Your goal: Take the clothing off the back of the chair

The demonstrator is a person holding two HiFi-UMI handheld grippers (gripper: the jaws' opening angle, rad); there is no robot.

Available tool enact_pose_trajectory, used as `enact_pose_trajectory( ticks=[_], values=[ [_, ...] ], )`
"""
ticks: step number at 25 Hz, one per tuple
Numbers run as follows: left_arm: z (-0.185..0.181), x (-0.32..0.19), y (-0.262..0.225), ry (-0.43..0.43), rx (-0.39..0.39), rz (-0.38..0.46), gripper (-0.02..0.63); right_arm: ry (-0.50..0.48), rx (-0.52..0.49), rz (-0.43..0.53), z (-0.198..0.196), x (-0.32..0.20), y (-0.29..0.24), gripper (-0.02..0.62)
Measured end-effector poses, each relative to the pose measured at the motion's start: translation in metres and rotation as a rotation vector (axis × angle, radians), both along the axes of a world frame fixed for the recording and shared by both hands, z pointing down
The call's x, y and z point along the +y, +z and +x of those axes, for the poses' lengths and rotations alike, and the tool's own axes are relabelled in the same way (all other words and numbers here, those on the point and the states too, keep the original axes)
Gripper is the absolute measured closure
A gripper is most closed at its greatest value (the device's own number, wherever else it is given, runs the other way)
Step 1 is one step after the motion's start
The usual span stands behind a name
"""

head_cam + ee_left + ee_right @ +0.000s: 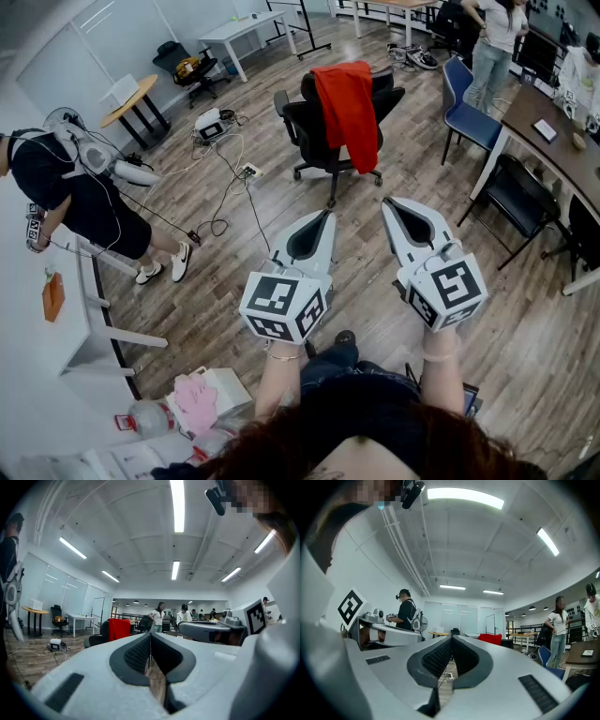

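A red garment (348,111) hangs over the back of a black office chair (319,131) in the middle of the room, a few steps ahead of me. From the left gripper view the garment (119,628) shows small and far off, left of the jaw tips; the right gripper view shows a red patch of it (491,639) to the right. My left gripper (327,217) and right gripper (389,204) are held level side by side, well short of the chair. Both are shut with nothing between their jaws.
A blue chair (467,108) and black chairs (520,195) stand by a long table (553,131) at the right. Cables and a power strip (249,171) lie on the wood floor left of the chair. A person (75,192) stands at left, another (492,42) at the back right.
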State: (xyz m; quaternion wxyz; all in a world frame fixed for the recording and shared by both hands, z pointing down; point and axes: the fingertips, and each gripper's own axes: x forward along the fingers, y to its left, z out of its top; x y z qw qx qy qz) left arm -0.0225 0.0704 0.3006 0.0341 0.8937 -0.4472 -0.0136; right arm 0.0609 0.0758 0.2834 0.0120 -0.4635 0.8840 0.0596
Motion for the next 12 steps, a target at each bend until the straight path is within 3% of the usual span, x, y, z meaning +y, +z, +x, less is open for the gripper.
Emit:
enact_pose_trajectory(
  ticks=[12],
  values=[
    [-0.022,-0.035,0.010,0.028,0.017,-0.022,0.586,0.007,-0.046,-0.006,-0.026,-0.035,0.004,0.609]
  ],
)
